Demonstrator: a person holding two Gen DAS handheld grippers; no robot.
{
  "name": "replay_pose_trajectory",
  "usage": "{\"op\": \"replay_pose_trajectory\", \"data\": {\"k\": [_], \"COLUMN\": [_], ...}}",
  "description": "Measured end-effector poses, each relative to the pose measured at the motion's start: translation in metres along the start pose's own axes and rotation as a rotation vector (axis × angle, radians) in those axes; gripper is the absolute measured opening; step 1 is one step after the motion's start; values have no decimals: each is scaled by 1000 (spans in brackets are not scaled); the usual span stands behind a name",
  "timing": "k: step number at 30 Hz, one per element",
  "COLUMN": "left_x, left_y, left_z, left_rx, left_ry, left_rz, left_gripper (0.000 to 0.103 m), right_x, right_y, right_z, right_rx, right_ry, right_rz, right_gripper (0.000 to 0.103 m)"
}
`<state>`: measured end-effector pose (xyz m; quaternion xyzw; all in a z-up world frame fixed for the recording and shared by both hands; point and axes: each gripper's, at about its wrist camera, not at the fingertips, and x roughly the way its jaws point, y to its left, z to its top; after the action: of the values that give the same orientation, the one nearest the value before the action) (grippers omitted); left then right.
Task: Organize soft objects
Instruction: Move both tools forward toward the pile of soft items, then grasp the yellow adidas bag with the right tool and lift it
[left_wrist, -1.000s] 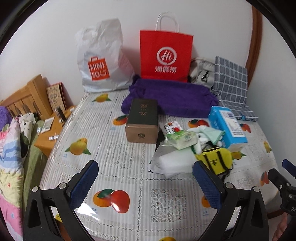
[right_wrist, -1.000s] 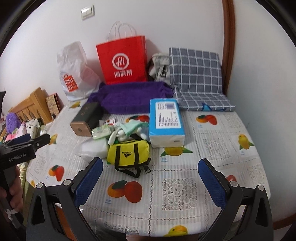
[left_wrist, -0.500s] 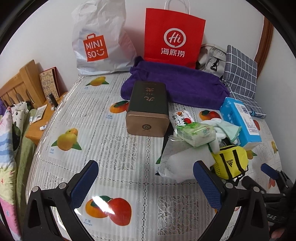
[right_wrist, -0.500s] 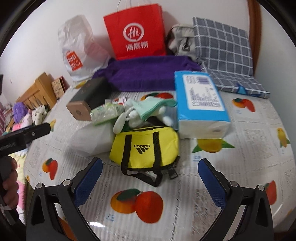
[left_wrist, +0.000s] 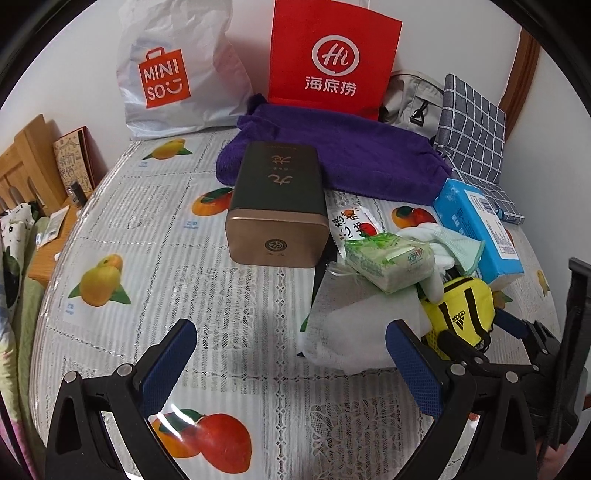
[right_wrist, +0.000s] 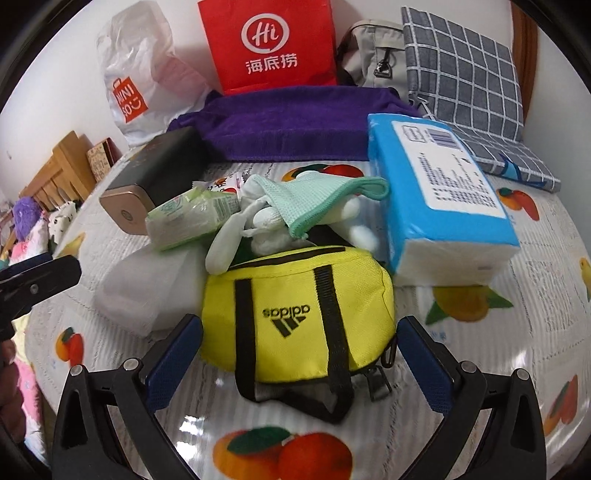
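While right jaws gape | yellow bag (right_wrist: 295, 314) sits between | left jaws apart

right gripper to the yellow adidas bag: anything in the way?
Nothing visible. The right gripper is open, its fingers flanking the yellow Adidas bag with only tablecloth between. The plush toy and blue tissue pack lie behind the bag.

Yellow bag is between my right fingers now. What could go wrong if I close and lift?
The right gripper is open around the yellow bag. Risks:
1. The white plush toy and mint cloth lean on its top edge and may tumble off.
2. The loose black strap could snag.
3. The bag touches the blue tissue pack, which may get dragged.
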<state>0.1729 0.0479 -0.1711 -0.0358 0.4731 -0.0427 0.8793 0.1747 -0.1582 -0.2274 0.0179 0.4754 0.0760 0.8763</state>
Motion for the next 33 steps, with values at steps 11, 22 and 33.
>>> {"op": "replay_pose_trajectory", "data": {"k": [11, 22, 33], "left_x": [9, 1, -1], "left_y": [9, 15, 16], "left_z": [0, -2, -4], "left_rx": [-20, -27, -35], "left_ry": [19, 9, 20], "left_rz": [-25, -13, 5], "left_gripper": [103, 103, 103], "right_x": [14, 16, -6], "right_y": [12, 7, -10], "right_z": [4, 1, -13], "right_rx": [-60, -59, -27], "right_ry": [28, 7, 0], "right_rz": [-11, 44, 115], "right_gripper": [103, 97, 33]}}
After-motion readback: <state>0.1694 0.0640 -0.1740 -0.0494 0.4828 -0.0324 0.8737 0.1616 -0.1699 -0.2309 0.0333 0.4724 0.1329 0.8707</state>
